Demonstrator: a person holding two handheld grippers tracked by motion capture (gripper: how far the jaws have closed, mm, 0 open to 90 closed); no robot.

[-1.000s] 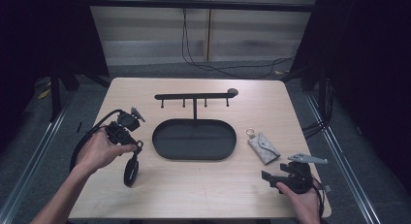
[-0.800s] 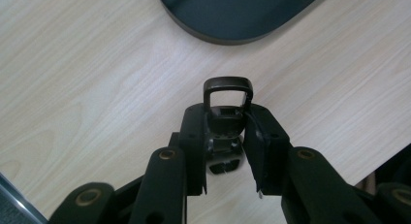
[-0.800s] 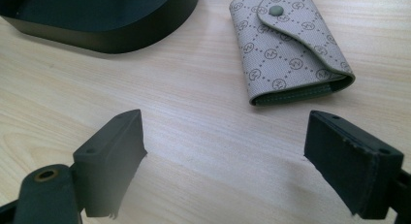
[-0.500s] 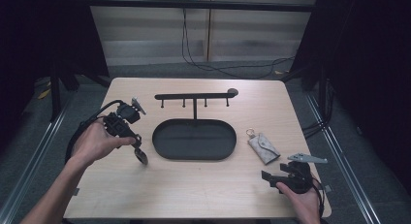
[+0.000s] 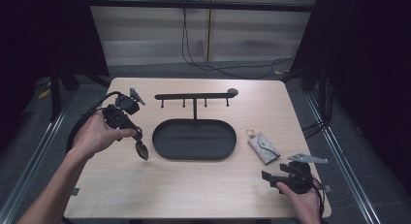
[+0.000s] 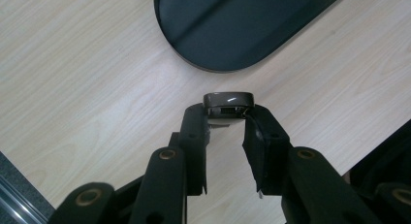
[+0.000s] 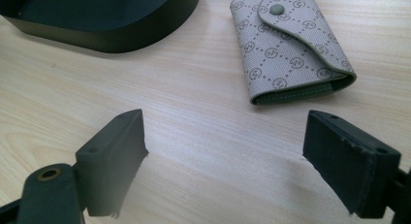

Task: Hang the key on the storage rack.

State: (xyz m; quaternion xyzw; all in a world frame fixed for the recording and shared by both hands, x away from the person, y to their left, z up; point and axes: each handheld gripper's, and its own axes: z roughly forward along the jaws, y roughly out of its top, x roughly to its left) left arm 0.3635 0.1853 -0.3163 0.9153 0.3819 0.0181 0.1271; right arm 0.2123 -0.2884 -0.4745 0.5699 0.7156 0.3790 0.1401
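Observation:
My left gripper (image 5: 138, 138) is shut on a small dark glossy object (image 5: 142, 150) and holds it above the table, just left of the black oval tray (image 5: 162, 147). In the left gripper view the object (image 6: 228, 103) sits pinched between the two jaw tips of my left gripper (image 6: 228, 118), with the tray (image 6: 232, 20) beyond it. My right gripper (image 5: 269, 176) rests at the table's near right corner, open and holding nothing. In the right gripper view a grey patterned key pouch (image 7: 291, 44) lies ahead of my right gripper (image 7: 225, 141), beyond its wide-apart jaws.
A black rack with several hooks (image 5: 194, 95) stands behind the tray. The key pouch (image 5: 264, 147) lies right of the tray, with a ring at its far end. The tray's wall (image 7: 121, 37) is at the upper left in the right gripper view.
My left gripper has carried the dark object away from the near edge and slightly right, toward the tray's left end. The right gripper has not moved.

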